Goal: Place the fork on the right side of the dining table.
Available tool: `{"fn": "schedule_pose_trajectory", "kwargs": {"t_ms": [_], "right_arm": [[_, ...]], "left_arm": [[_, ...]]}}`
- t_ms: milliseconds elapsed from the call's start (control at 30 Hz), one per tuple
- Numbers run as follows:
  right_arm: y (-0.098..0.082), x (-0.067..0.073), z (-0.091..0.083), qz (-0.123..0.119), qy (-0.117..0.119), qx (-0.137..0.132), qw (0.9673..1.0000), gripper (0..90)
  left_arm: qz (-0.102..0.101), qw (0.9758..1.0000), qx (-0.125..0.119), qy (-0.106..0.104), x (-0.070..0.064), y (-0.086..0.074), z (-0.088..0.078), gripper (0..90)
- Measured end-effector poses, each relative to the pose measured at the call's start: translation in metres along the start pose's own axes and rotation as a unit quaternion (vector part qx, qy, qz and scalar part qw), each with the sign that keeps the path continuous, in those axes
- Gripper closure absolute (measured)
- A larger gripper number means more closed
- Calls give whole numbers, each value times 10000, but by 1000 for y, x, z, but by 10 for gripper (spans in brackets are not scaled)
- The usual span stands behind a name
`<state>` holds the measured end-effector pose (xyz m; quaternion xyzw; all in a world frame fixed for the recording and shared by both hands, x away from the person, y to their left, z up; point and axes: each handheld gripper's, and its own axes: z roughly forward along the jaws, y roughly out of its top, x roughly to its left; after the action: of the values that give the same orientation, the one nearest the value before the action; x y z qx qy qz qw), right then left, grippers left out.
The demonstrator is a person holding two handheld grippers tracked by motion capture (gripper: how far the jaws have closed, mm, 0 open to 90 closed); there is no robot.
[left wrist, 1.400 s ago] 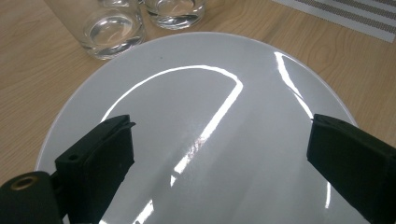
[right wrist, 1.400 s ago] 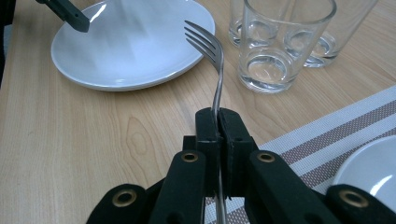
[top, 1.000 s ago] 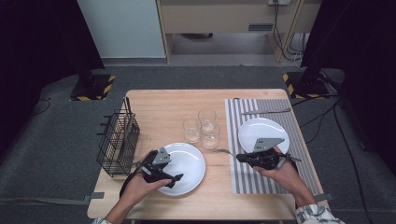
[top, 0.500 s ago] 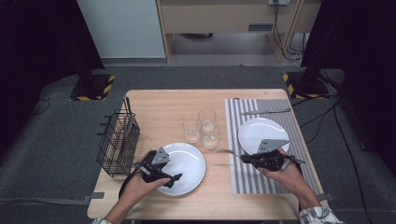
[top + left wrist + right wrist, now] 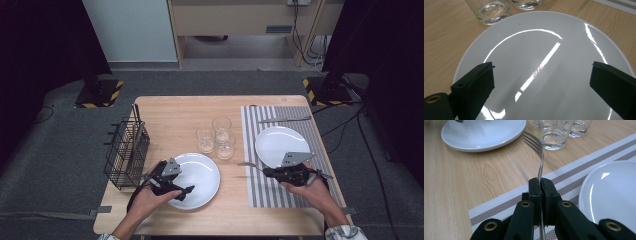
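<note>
From the high view we hold the right gripper (image 5: 263, 171) at the striped mat's (image 5: 260, 192) left edge and the left gripper (image 5: 186, 192) over the plate (image 5: 202, 175) near the desk's front edge. In the left gripper view our jaws stand released above that plate (image 5: 544, 50). In the right gripper view our jaws clench the fork (image 5: 537, 152) by its handle, lifted and pointing at the glasses (image 5: 554, 135); we judge placing it remains.

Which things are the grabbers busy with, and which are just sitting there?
Busy with:
- fork, pinched in the right gripper
- left plate, under the open left gripper

Just sitting there:
- three glasses
- wire basket
- plate on the striped mat
- cutlery piece at the mat's far end
</note>
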<state>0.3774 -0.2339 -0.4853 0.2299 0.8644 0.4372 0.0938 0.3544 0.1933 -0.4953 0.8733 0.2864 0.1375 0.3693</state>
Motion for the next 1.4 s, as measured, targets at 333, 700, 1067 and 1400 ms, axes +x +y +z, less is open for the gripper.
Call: {"fn": "schedule_pose_trajectory", "kwargs": {"t_ms": [333,700,1067,1400], "right_arm": [[-13,0,-5,116,-58,-8,9999,877],[-29,-4,-8,200,-140,161,9996,876],[-37,-10,-1,239,-186,424,9986,875],[-42,-14,1,225,-277,564,9978,873]], "left_arm": [[10,10000,7,1,-1,-1,-1,46],[-19,10000,16,-13,-1,-2,0,46],[-14,10000,32,-38,-1,-3,1,46],[2,10000,41,-72,-2,-3,3,46]]}}
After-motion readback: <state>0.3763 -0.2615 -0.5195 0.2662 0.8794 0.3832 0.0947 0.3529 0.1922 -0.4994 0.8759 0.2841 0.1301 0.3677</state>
